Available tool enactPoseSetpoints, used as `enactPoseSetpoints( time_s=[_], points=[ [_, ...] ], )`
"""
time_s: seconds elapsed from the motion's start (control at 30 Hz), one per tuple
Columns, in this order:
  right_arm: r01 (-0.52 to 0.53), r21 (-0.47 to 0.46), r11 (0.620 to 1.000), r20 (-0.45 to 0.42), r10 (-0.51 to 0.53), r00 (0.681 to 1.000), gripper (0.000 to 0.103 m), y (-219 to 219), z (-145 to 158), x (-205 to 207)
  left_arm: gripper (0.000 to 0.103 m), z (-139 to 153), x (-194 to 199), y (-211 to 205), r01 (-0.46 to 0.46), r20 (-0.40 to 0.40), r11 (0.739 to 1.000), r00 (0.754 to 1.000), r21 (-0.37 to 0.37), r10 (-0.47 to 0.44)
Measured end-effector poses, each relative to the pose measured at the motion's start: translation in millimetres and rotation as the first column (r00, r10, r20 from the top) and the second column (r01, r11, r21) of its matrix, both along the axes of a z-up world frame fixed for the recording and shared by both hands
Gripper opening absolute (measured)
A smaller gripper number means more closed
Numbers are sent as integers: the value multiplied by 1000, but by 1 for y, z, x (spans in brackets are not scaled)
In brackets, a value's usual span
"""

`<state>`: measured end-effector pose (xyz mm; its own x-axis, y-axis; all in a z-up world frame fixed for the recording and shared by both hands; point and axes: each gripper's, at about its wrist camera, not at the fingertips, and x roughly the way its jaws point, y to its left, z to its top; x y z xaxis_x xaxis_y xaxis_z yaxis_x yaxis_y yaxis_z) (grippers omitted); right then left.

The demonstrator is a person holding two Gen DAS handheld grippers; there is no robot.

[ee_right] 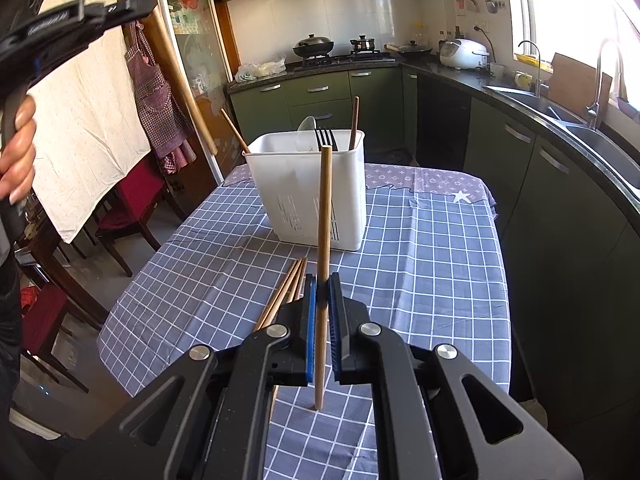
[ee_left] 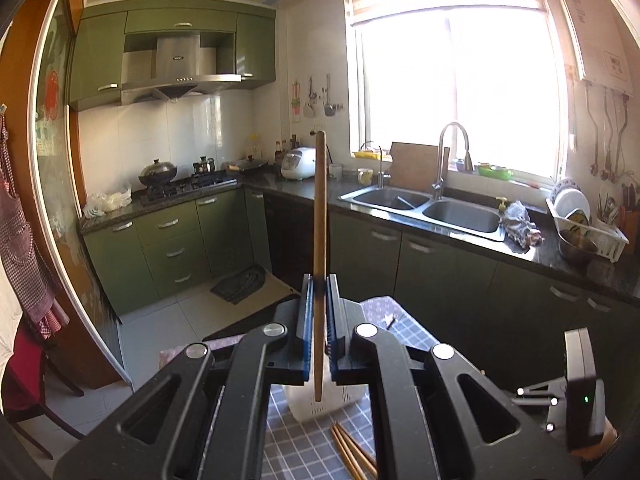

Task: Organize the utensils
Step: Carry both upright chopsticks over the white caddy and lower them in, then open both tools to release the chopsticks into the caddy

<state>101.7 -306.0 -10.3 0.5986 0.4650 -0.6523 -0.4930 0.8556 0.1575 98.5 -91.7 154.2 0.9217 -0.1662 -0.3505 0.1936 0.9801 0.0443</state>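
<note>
1. Left gripper clamped on a dark brown chopstick, held upright, raised above the white holder.
2. Right gripper clamped on a lighter wooden chopstick, upright, slim and round, over the checked tablecloth.
3. Loose chopsticks lying bundled on the cloth, just before the white utensil holder.
4. Holder carrying a fork, a spoon and two brown chopsticks.

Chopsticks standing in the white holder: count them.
2: the left chopstick leans out over the corner; the right chopstick stands at the rear beside the fork. Others may be hidden inside.
</note>
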Motion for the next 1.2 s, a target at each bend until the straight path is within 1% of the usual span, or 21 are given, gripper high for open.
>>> enactPoseSetpoints(
  time_s=[0.1,0.2,0.3,0.43,0.47,0.5,0.53,0.57,0.6,0.7,0.77,0.83,0.9,0.97,1.1,1.2],
  points=[
    [-1,13,1000,2,1,1000,7,-3,-1,-2,6,1,27,-9,-24,13,1000,1000,-8,24],
    [-4,18,1000,6,4,1000,7,-5,-1,-3,6,-15,54,-18,-49,-11,999,999,1,49],
    [-11,24,1000,5,11,1000,7,-5,-1,-4,6,-39,75,-18,-78,-65,997,995,7,78],
    [-13,24,1000,0,13,1000,7,-6,1,-2,6,-68,91,-15,-114,-142,993,983,31,117],
    [-12,26,1000,0,12,1000,7,-6,2,-1,8,-74,93,-12,-116,-155,993,981,39,120],
    [-11,28,1000,1,11,1000,7,-7,4,0,15,-80,93,-11,-111,-167,993,979,47,117],
    [-10,32,999,4,9,1000,7,-7,7,1,22,-83,91,-10,-109,-170,993,979,51,116],
    [-9,34,999,9,8,1000,7,-7,11,2,36,-84,89,-9,-109,-164,993,979,53,117],
    [-6,35,999,16,5,1000,7,-7,16,3,40,-84,85,-7,-106,-152,993,982,54,113],
    [3,40,999,50,-5,999,7,-6,36,9,40,-75,70,-3,-95,-113,994,988,49,100],
    [9,56,998,80,-14,997,7,-6,54,15,40,-67,59,1,-85,-98,996,991,20,87],
    [9,89,996,114,-19,993,7,-2,77,23,42,-60,43,7,-81,-79,997,994,-2,81],
    [-4,131,991,145,-15,989,7,2,100,33,49,-56,27,13,-74,-65,997,995,-16,73],
    [-19,176,984,167,-11,986,7,10,121,47,49,-56,11,18,-67,-56,998,996,-17,66],
    [20,227,974,226,-73,971,7,24,154,77,49,-61,-14,28,-57,-65,998,996,3,57],
    [85,222,971,257,-142,956,7,35,163,99,49,-66,-25,39,-50,-95,999,994,-8,49]
  ],
)
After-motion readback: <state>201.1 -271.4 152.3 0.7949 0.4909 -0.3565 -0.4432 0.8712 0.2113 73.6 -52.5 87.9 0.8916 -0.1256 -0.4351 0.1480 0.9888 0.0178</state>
